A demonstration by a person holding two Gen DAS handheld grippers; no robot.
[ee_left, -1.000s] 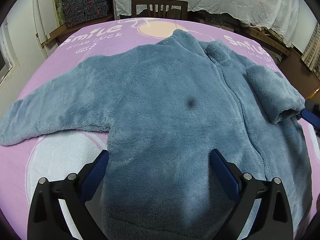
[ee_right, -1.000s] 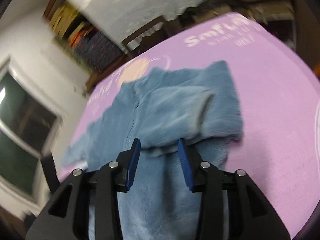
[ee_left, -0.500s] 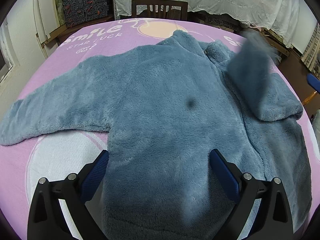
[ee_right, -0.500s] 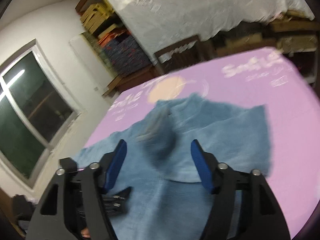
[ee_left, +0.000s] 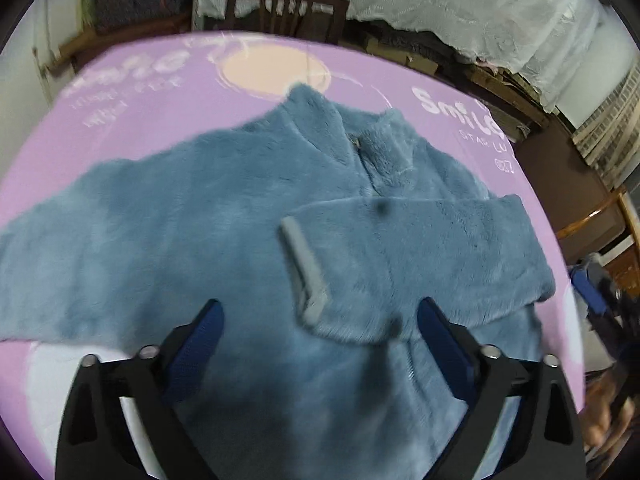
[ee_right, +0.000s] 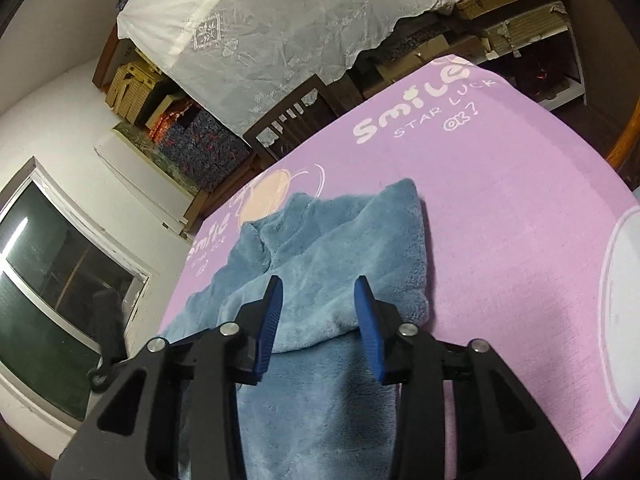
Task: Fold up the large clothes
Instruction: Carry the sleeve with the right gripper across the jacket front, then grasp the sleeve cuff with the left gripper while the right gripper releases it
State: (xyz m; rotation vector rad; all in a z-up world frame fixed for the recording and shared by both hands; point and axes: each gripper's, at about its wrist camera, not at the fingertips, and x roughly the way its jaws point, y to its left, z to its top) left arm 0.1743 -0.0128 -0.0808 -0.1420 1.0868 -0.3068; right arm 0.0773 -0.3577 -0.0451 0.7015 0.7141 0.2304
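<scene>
A blue fleece jacket (ee_left: pixel 224 240) lies front up on the purple sheet (ee_left: pixel 168 104). Its right sleeve (ee_left: pixel 420 264) is folded across the chest, cuff (ee_left: pixel 304 272) near the middle. The left sleeve (ee_left: pixel 52 248) still stretches out flat to the left. My left gripper (ee_left: pixel 318 332) is open and empty, hovering over the jacket's lower body. My right gripper (ee_right: pixel 318 308) is open and empty above the folded sleeve (ee_right: pixel 332 272) at the jacket's right side. Its blue pad shows at the right edge of the left wrist view (ee_left: pixel 588 292).
The purple sheet (ee_right: pixel 500 208) covers a bed with white print. A wooden chair (ee_left: pixel 286 12) stands beyond the far edge. White lace cloth (ee_right: pixel 304 12) covers shelves behind. A window (ee_right: pixel 48 280) is at the left wall.
The right gripper carried the right sleeve over the chest, let it go and opened. The left gripper rose and tilted while staying open.
</scene>
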